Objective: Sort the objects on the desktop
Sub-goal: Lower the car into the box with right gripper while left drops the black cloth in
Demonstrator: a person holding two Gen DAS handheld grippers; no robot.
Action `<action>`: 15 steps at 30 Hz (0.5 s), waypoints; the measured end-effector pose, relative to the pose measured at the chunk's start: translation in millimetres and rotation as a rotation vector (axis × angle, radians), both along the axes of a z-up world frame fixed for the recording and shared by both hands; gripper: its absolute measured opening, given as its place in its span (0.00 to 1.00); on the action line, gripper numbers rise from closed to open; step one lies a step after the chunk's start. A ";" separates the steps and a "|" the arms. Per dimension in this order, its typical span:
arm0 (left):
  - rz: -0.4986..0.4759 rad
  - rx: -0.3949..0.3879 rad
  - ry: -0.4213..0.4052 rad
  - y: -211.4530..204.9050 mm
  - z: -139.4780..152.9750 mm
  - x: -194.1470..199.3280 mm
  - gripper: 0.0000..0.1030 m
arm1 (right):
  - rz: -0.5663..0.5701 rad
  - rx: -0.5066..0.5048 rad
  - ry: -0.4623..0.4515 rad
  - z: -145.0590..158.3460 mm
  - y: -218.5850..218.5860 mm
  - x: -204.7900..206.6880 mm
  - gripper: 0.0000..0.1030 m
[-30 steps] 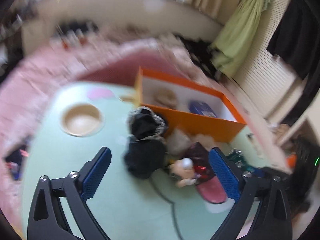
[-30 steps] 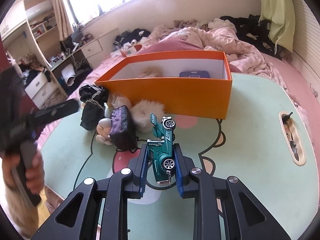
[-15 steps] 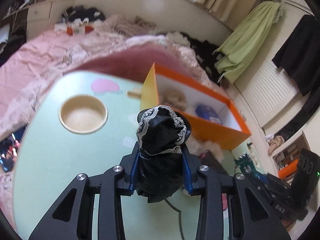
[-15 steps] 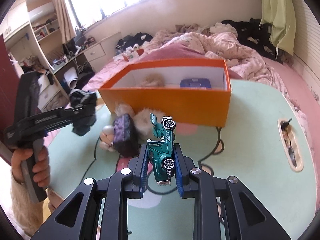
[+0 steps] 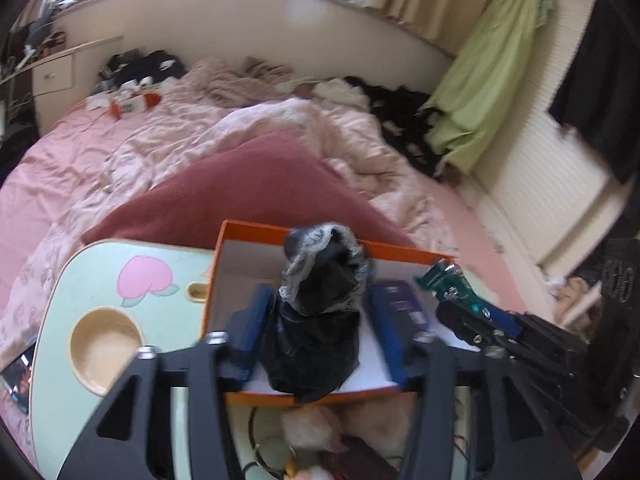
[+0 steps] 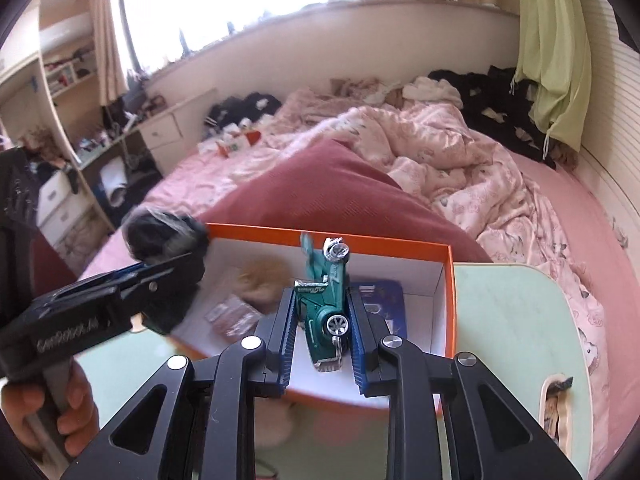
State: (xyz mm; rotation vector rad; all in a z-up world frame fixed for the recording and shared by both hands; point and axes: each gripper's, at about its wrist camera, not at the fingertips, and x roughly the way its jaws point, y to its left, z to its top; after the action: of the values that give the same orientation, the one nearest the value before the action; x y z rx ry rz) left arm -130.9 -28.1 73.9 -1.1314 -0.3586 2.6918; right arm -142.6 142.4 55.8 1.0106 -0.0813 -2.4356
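My left gripper (image 5: 320,300) hovers over the orange box (image 5: 248,236), and its jaws are opening. A black pouch with lace trim (image 5: 316,344) hangs between the blue pads, which stand slightly off its sides. In the right wrist view the same pouch (image 6: 164,236) is at the box's left end (image 6: 448,280). My right gripper (image 6: 322,300) is shut on a green toy car (image 6: 324,280), nose up, above the box's inside. The left wrist view shows that car (image 5: 444,276) at the right.
Inside the box lie a blue flat item (image 5: 404,304) and a fluffy beige thing (image 6: 260,280). Plush items (image 5: 316,424) sit in front of the box on the mint table, which has a round recess (image 5: 106,344). A maroon pillow (image 5: 248,192) and a pink bed lie behind.
The left gripper closed on the black pouch and carried it over the box; its jaws now stand wider. The right gripper brought the car up and forward over the box.
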 end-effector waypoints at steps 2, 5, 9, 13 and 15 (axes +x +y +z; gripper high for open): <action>0.021 0.025 0.015 -4.8 -3.0 6.7 0.70 | -0.004 -0.010 -0.001 -2.5 2.2 -0.3 0.27; 0.061 0.064 0.032 -16.1 -5.8 23.3 0.80 | -0.007 -0.017 0.035 0.1 6.7 10.7 0.50; 0.040 0.043 0.046 -17.4 -0.9 42.6 0.80 | 0.024 0.001 0.058 4.2 8.7 30.6 0.53; 0.021 -0.060 0.089 -11.3 5.0 76.6 0.80 | 0.060 0.003 0.033 -0.3 14.7 57.0 0.63; 0.008 -0.096 0.092 -10.4 1.7 98.4 0.80 | 0.070 0.004 0.005 -4.6 18.8 74.2 0.71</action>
State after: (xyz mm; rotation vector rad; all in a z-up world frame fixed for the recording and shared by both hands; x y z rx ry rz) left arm -32.4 -38.5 75.6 -1.0278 -0.2224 2.7830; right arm -68.4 161.2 51.2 0.9929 -0.0391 -2.3759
